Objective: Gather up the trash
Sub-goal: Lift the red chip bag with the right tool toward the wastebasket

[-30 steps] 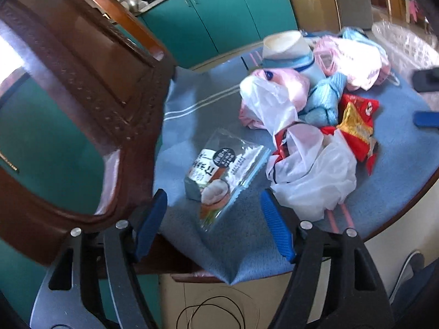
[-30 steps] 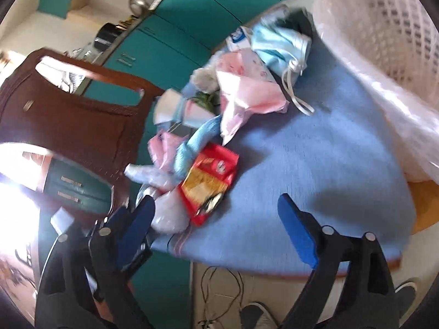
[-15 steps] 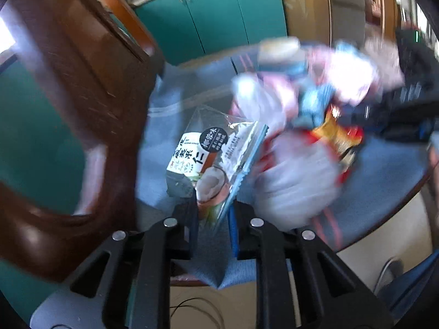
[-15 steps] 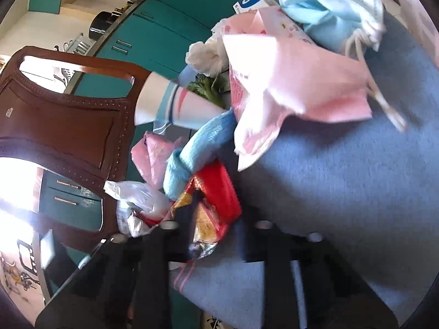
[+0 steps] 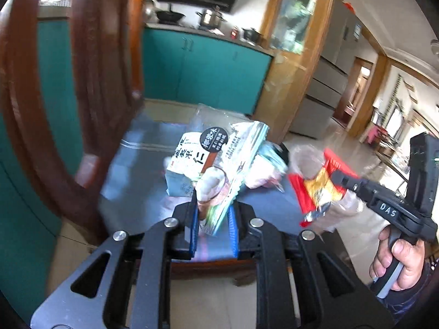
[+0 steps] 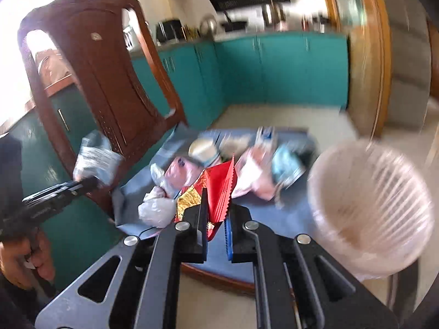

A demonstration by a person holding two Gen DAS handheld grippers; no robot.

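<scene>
Left gripper (image 5: pixel 213 219) pinches the bottom edge of a clear coconut snack pouch (image 5: pixel 216 161), held up over the near edge of the tabletop (image 5: pixel 131 192). Right gripper (image 6: pixel 215 229) is clamped on a corner of a red-and-gold wrapper (image 6: pixel 216 189), also raised above that edge.

Handling, judged: both are thin film — light, floppy, slick. An edge pinch lets them swing and could slip, so a grip deeper into the seam is safer.

The rest of the trash pile (image 6: pixel 247 170) lies mid-table on the blue cloth.

Views: only the right wrist shows the white mesh basket (image 6: pixel 367 200), at the table's right edge — the likely drop point. Only the left wrist shows the pouch's printed face and the person's hand (image 5: pixel 397 260) on the right tool.
</scene>
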